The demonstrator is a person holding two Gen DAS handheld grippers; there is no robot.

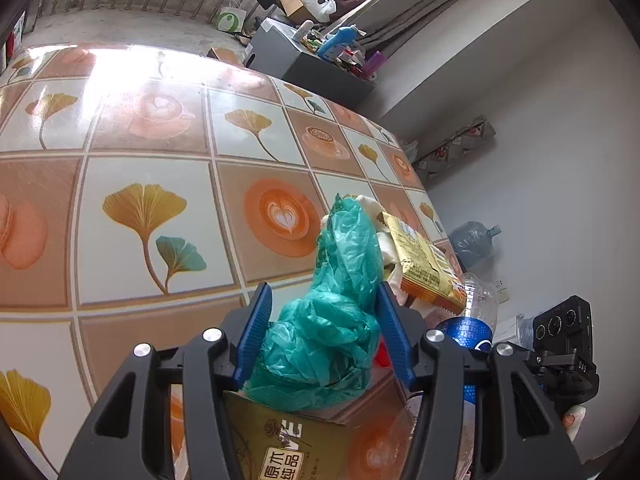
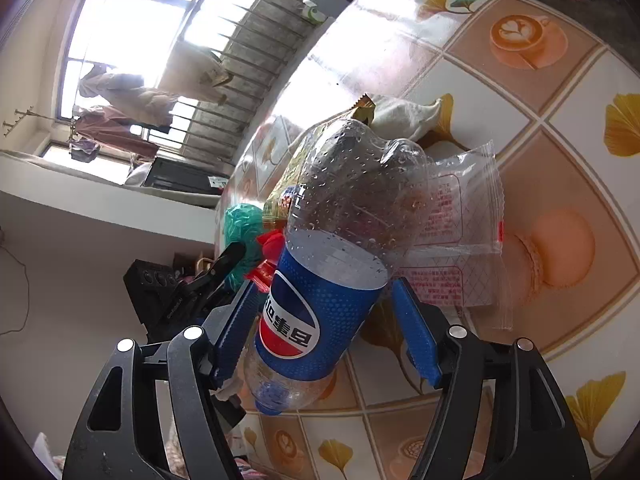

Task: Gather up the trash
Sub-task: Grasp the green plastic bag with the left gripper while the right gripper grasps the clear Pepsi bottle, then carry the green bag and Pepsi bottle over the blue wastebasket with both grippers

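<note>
The left gripper (image 1: 324, 328) has its two blue pads on both sides of a crumpled green plastic bag (image 1: 332, 320). The right pad touches the film; the left pad seems just beside it, so I judge the gripper is closing on the bag, but I cannot tell if the hold is firm. The bag is thin, soft and very light. It folds under any pressure and can slide out, so the thick bunched part low between the pads is the best place to take it, not the loose upper tip.

The right gripper (image 2: 324, 332) has an empty cola bottle (image 2: 332, 256) between its pads. The left pad lies against the blue label; a small gap shows at the right pad, so I cannot say for sure that it is clamped. The bottle is light, smooth and wet inside with droplets. Its clear wall dents easily, and the label band is the better place to hold.

Just behind the bottle, a clear snack wrapper (image 2: 460, 236) lies flat on the patterned tablecloth (image 2: 560, 92); it is slippery film and hard to lift by an edge. A yellow packet (image 1: 424, 260) leans beside the green bag, with crumpled white tissue (image 2: 404, 116) further back. All the trash is gathered near the table edge.
</note>
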